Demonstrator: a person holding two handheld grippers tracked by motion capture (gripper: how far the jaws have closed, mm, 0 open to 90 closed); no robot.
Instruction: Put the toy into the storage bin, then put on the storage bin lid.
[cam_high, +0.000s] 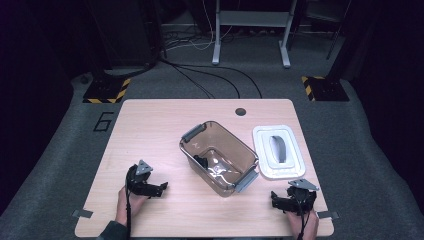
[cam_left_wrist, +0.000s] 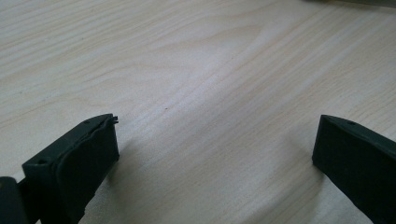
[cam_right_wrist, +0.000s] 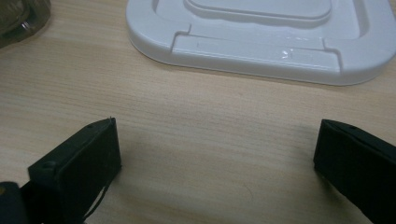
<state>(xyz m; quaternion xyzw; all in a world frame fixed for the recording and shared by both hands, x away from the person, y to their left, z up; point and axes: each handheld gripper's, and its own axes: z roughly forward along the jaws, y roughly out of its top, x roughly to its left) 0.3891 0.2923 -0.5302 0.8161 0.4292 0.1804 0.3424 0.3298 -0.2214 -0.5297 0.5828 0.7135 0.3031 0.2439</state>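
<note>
On the table (cam_high: 150, 125), both hand-held grippers (cam_high: 161, 188) (cam_high: 276, 199) spread apart, empty, flanking brown bin (cam_high: 220, 150).

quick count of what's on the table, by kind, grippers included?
Grippers: 2, left gripper and right gripper, both open
Clear brown bin: 1
White lid: 1
Dark item inside the bin: 1, too small to identify
Total: 5
</note>
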